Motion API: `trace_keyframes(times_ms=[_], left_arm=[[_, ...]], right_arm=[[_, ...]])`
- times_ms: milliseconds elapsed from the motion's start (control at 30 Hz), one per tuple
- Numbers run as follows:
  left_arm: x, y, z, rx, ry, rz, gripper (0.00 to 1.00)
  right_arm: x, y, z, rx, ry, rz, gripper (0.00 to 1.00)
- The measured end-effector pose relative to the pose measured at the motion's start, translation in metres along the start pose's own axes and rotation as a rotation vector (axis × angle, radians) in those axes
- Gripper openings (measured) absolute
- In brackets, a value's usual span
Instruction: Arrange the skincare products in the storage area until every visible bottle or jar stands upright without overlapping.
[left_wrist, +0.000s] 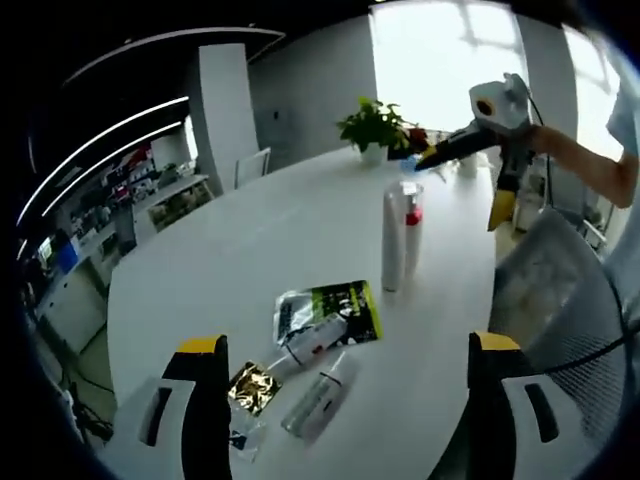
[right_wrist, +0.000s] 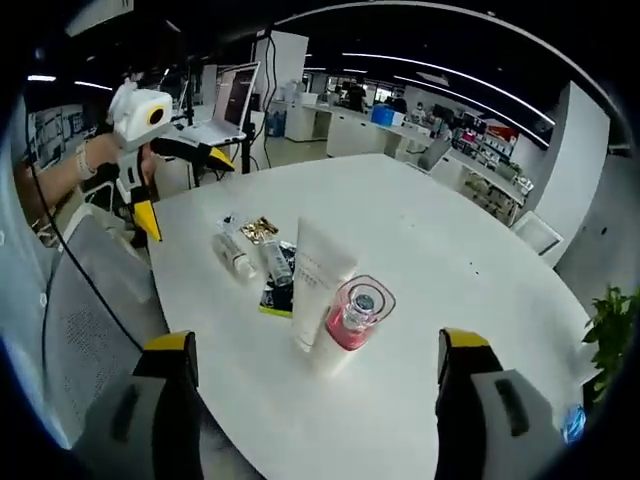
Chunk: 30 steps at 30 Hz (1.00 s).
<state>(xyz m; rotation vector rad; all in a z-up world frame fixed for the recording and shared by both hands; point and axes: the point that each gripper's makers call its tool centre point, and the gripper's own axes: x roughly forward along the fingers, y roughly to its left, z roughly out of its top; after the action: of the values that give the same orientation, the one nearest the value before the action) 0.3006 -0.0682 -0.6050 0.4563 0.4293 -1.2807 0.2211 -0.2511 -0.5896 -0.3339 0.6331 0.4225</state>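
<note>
Two products stand upright on the white counter (left_wrist: 250, 250) — a tall white tube (right_wrist: 318, 285) and, touching it, a clear-capped pink bottle (right_wrist: 352, 322). Still lying flat at the near edge in the left gripper view are two small tubes (left_wrist: 318, 400), a gold sachet (left_wrist: 252, 388) and a green-black packet (left_wrist: 345, 310), partly overlapped. Both the left gripper (left_wrist: 345, 420) and the right gripper (right_wrist: 315, 400) are held with jaws apart, nothing between them — most of the arranging is judged undone.
</note>
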Motion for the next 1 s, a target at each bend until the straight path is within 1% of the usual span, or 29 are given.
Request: trace_keyframes(times_ms=[100, 233, 467, 533, 600, 667, 733, 800, 900, 1000], left_arm=[[0.002, -0.001, -0.008, 0.015, 0.034, -0.004, 0.97], [0.004, -0.001, -0.011, 0.015, 0.045, -0.008, 0.97], [0.004, 0.001, -0.022, 0.027, 0.091, 0.005, 0.97], [0.005, -0.001, -0.025, 0.028, 0.101, -0.005, 0.97], [0.006, 0.0, -0.028, 0.02, 0.107, -0.004, 0.97], [0.006, 0.0, -0.03, 0.016, 0.11, -0.004, 0.97], [0.007, 0.0, -0.033, 0.014, 0.119, -0.008, 0.97], [0.008, 0.0, -0.036, 0.013, 0.129, -0.012, 0.97], [0.01, 0.0, -0.038, 0.006, 0.135, -0.019, 0.94], [0.013, -0.001, -0.041, 0.005, 0.145, -0.028, 0.94]], right_arm=[[0.001, 0.001, -0.002, 0.005, -0.004, -0.003, 1.0], [0.002, 0.004, -0.004, 0.01, -0.005, -0.001, 1.0], [0.004, 0.009, -0.008, 0.025, -0.003, 0.009, 0.99], [0.006, 0.011, -0.015, 0.035, 0.02, 0.019, 0.95], [0.009, 0.012, -0.018, 0.045, 0.027, 0.019, 0.94], [0.009, 0.013, -0.022, 0.066, 0.038, 0.028, 0.88], [0.01, 0.013, -0.024, 0.078, 0.037, 0.034, 0.84], [0.01, 0.014, -0.028, 0.091, 0.052, 0.042, 0.81], [0.01, 0.013, -0.032, 0.095, 0.058, 0.044, 0.74], [0.009, 0.014, -0.033, 0.103, 0.046, 0.051, 0.66]])
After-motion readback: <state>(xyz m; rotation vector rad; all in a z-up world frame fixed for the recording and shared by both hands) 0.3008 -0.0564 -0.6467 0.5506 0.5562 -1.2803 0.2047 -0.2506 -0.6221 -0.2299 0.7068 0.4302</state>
